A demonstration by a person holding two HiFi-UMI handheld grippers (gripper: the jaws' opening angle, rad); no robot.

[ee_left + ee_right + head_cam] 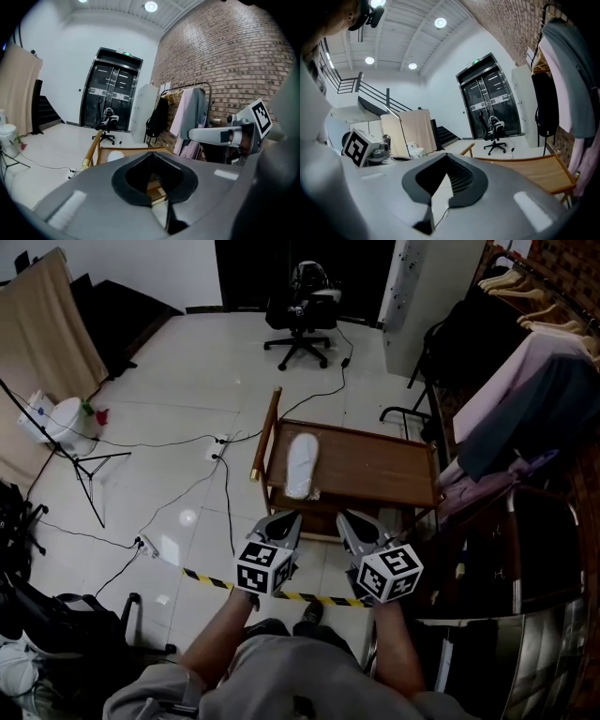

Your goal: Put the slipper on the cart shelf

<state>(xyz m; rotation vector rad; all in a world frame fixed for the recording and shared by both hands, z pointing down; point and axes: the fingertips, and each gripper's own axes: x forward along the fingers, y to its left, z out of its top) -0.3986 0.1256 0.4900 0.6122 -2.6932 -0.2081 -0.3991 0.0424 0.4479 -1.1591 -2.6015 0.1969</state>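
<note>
1. The white slipper (301, 465) lies flat on the cart (375, 470) top shelf, at its handle end; any lower shelves are hidden beneath
2. The left tongs (285, 521) and right tongs (350, 523) are closed and empty, short of the cart
3. In the left gripper view the tongs' body half hides the slipper

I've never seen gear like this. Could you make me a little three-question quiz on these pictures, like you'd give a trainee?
1. True or false: the white slipper already lies on the top shelf of the wooden cart.
2. Pick one: the left tongs and right tongs are A) both shut and empty, B) both clamped on the slipper, C) both wide open.
3. Fill in: the black thing on wheels beyond the cart is an office ____.
Key: 1 true; 2 A; 3 chair.
</note>
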